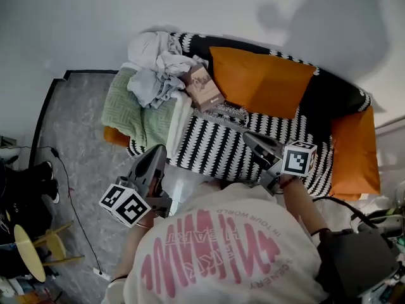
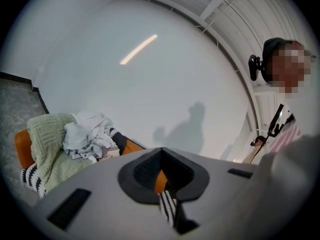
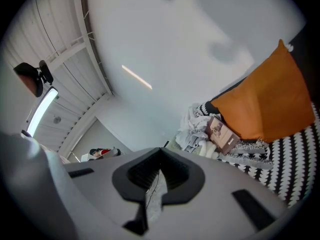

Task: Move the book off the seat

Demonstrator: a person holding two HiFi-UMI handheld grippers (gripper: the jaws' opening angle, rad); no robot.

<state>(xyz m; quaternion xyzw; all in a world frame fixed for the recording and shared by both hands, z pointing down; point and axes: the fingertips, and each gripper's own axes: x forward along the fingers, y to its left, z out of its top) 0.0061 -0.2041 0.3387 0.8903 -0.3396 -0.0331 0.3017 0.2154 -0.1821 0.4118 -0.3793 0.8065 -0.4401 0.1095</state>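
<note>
The book [image 1: 204, 86], brown with a pale cover picture, lies on the black-and-white patterned sofa seat [image 1: 209, 147]. It leans between a pile of grey and white clothes [image 1: 158, 68] and an orange cushion [image 1: 259, 81]. The right gripper view shows the book [image 3: 221, 133] ahead, beside that cushion [image 3: 265, 101]. My left gripper [image 1: 158, 151] hovers at the seat's front edge, below the green blanket, jaws together and nothing in them. My right gripper [image 1: 248, 135] is over the seat, short of the book, also shut and empty. In their own views the left gripper [image 2: 160, 154] and the right gripper [image 3: 159, 155] each show only a thin slit.
A green knitted blanket [image 1: 136, 109] drapes over the sofa's left end. A second orange cushion [image 1: 354, 151] stands at the right end. On the grey floor to the left are a cable [image 1: 73, 201], dark shoes [image 1: 31, 179] and a yellow stool [image 1: 28, 252].
</note>
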